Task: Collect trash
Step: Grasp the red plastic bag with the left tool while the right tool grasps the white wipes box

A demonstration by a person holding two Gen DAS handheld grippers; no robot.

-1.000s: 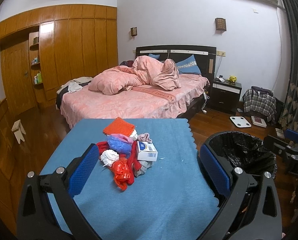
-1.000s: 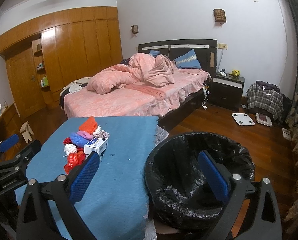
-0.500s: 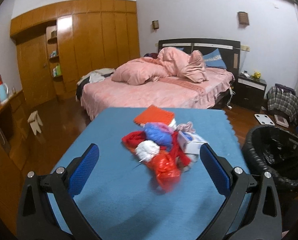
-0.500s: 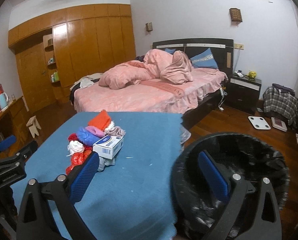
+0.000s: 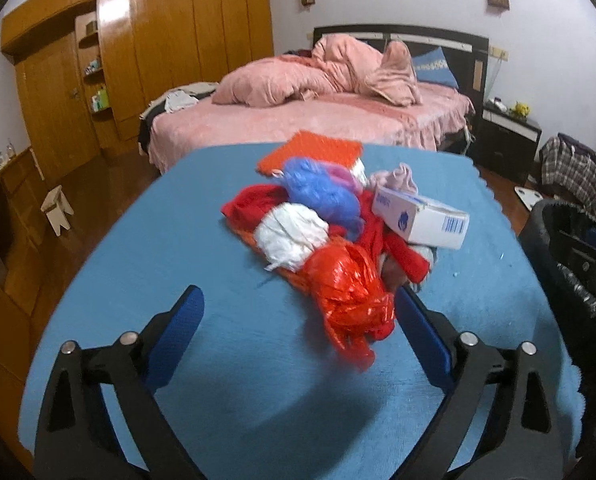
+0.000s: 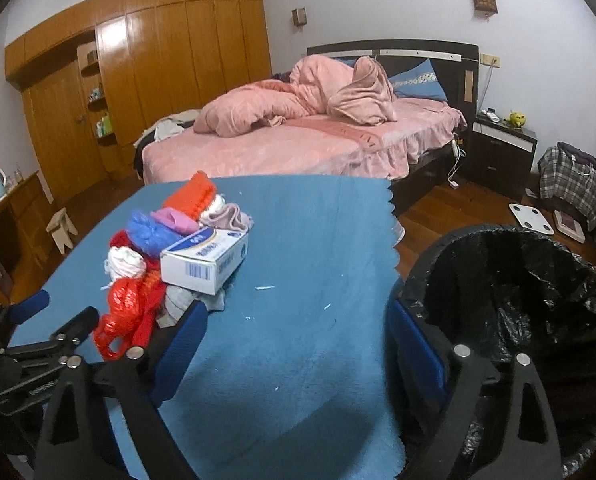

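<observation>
Trash pile (image 5: 329, 236) now sits just ahead of your left gripper (image 5: 298, 340), closer than a second ago. Its jaws are wide but closing, nothing between them. Your right gripper (image 6: 294, 344) is closing too, empty, with the bin (image 6: 509, 280) beside it.

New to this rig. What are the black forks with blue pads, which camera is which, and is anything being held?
No robot arm here: a person holds a two-finger gripper in each hand, each with a fisheye camera looking along its fingers. The forks are those fingers.

One picture is from the left gripper, the other from the right gripper. Both sets of jaws are wide and just starting to close; neither holds anything.

On the blue tablecloth lies a trash pile: a red plastic bag, a white bag, a blue bag, a small white box and some cloth pieces. The black-lined bin stands beside the table.
</observation>
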